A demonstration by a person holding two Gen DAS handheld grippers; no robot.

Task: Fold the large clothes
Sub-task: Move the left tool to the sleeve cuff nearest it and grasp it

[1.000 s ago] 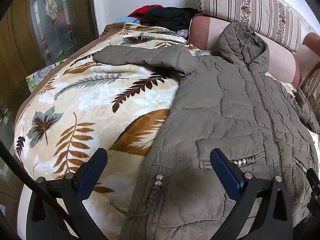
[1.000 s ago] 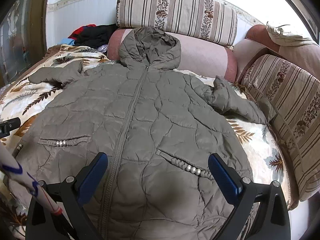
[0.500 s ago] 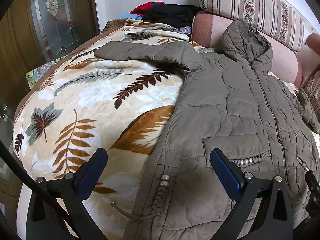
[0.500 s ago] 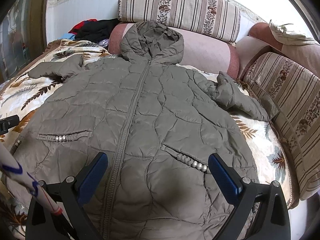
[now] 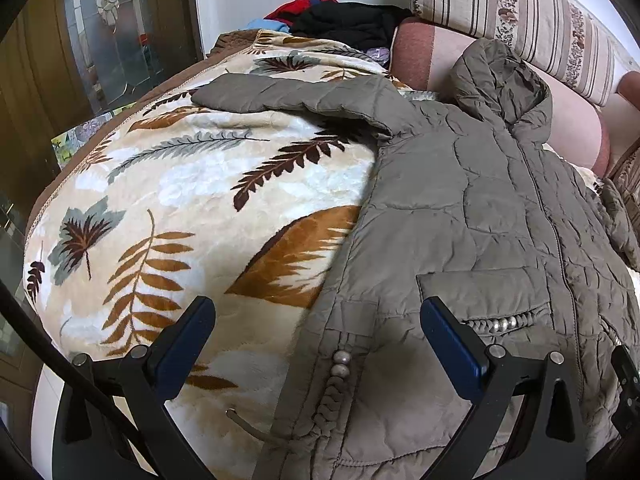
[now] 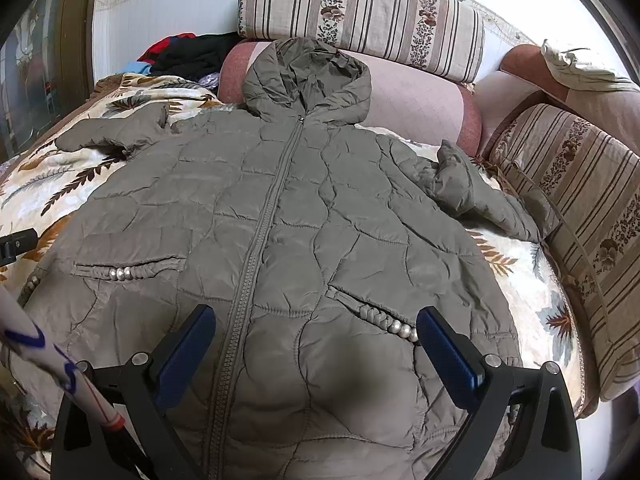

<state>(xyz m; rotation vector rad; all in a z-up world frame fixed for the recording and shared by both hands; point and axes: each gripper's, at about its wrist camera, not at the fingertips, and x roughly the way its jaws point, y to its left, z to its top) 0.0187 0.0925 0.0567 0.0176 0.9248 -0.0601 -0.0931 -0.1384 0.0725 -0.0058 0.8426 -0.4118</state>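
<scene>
One quilted olive-grey coat [image 6: 320, 216] lay spread face up across a leaf-print blanket [image 5: 192, 208], zipped to the neck, its hood [image 6: 306, 76] resting against a pink bolster [image 6: 416, 104]. It had two sleeves: one [image 6: 116, 130] stretched out flat toward the wooden door side, the other [image 6: 476, 196] crumpled and bent beside a striped cushion [image 6: 580, 200]. I counted two slanted pockets on the front, each edged with a braid and a short run of silver beads [image 6: 120, 273], three on the one I could see clearly; a third beaded braid [image 5: 340, 364] ran down the side seam near the hem, with a loose drawstring end [image 5: 248, 426] poking out over the blanket.

Two grippers were in play. The left gripper [image 5: 316, 336] hung over the hem corner where coat met blanket, blue pads spread wide, nothing between them. The right gripper [image 6: 316, 340] hung over the lower front beside the zip, likewise spread and empty, and I could not tell whether either touched the cloth.

Two striped floral cushions sat behind and to the side, the long one [image 6: 360, 12] on top of the bolster. One heap of black, red and blue clothes [image 6: 188, 54] lay at the far corner. No brand, label or legible writing showed anywhere; a white rod with blue markings [image 6: 52, 356] crossed the right view, unreadable.
</scene>
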